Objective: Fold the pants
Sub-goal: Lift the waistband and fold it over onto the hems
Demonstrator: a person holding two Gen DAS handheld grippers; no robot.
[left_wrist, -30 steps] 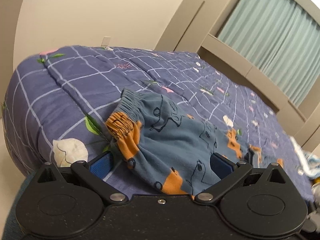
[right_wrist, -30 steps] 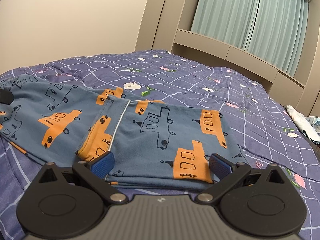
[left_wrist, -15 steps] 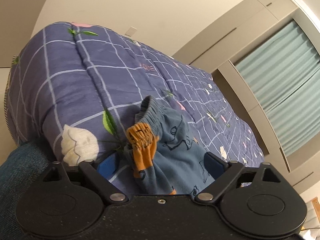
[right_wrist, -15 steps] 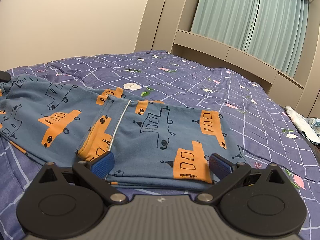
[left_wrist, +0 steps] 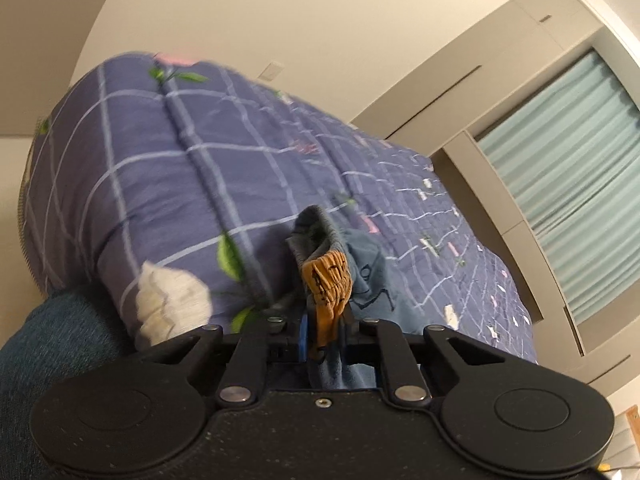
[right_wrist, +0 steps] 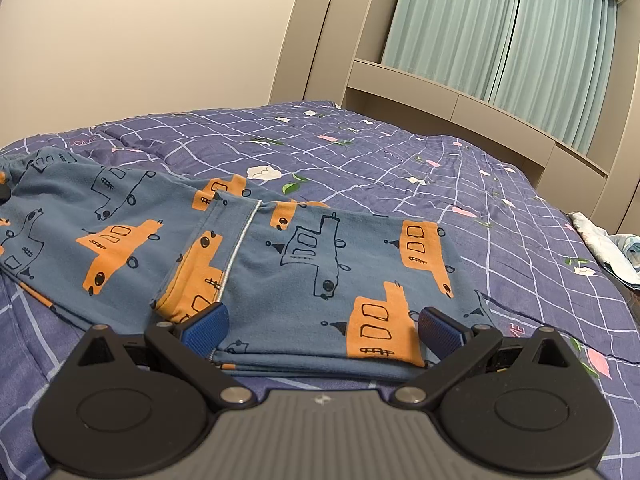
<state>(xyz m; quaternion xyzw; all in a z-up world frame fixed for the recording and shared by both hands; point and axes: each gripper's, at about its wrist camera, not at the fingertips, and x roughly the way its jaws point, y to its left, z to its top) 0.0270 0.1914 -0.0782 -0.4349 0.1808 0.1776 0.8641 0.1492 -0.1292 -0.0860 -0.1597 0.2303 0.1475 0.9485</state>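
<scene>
While the left gripper [left_wrist: 324, 340] was closing on the waistband [left_wrist: 326, 276] of the pants [right_wrist: 280, 264], the fold seemed best served by a firm bite that took every layer of the bunched elastic, so that nothing would slip out when the cloth was carried over. From there the waist end would probably need lifting just clear of the bedspread [right_wrist: 400, 152] and laying toward the folded leg end, edges matched and not dragged. The pants lay spread across the bed, leg end already doubled over near the right gripper [right_wrist: 320, 330], waist end off at the left edge of the right wrist view. In the left wrist view the jaws had come nearly together, with orange and blue cloth pinched between the blue pads and standing up in a crumpled ridge. The right gripper stood wide open and held nothing; the folded edge lay between and just beyond its fingers, though whether a pad [right_wrist: 206, 326] touched the cloth could not be told.
</scene>
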